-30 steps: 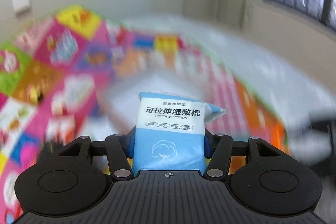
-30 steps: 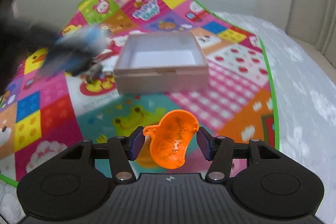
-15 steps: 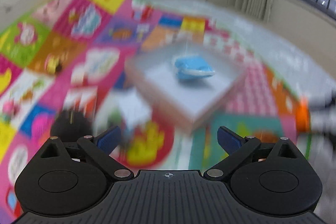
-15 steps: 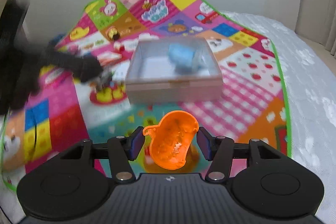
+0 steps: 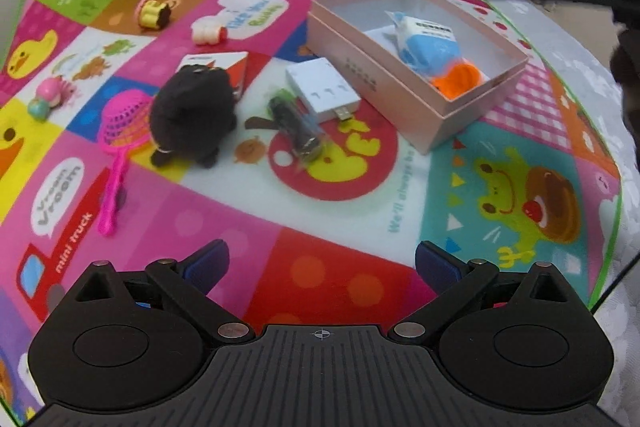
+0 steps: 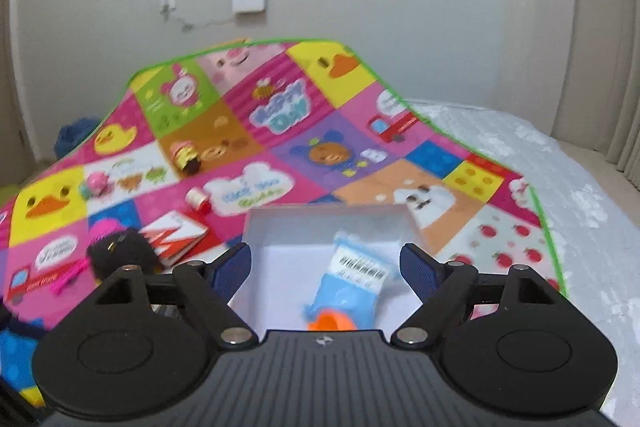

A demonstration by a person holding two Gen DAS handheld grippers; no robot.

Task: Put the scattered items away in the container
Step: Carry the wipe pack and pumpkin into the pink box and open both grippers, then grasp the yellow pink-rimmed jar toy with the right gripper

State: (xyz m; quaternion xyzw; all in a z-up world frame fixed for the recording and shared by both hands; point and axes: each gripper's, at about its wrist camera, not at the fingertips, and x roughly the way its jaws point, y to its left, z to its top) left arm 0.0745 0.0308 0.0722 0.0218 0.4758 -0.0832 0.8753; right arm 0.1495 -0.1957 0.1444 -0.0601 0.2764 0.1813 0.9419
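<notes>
your left gripper [image 5: 322,261] has its fingers [image 5: 208,261] spread wide with nothing between them, hanging over the play mat [image 5: 320,275]. your right gripper [image 6: 326,267] has just been opening; its fingers [image 6: 232,267] are released and bare above the pink box [image 5: 404,107].

in the box lie the blue wet cotton pack [image 5: 426,45] and, touching it at the near corner, the orange toy [image 5: 458,81]. from the right wrist the orange toy is mostly cut off behind the gripper body, and the pack shows only a barcode; its small print is too blurred to read.

still on the mat: a black plush [image 5: 192,115] covering part of a red-and-white booklet [image 5: 224,65], a pink net scoop [image 5: 118,143] partly behind the plush, a white usb adapter [image 5: 322,89] just beside the box, and a dark item in clear wrap [image 5: 298,131] you cannot identify. the mat reads "happy day", "mini truck", "vroom vroom".
</notes>
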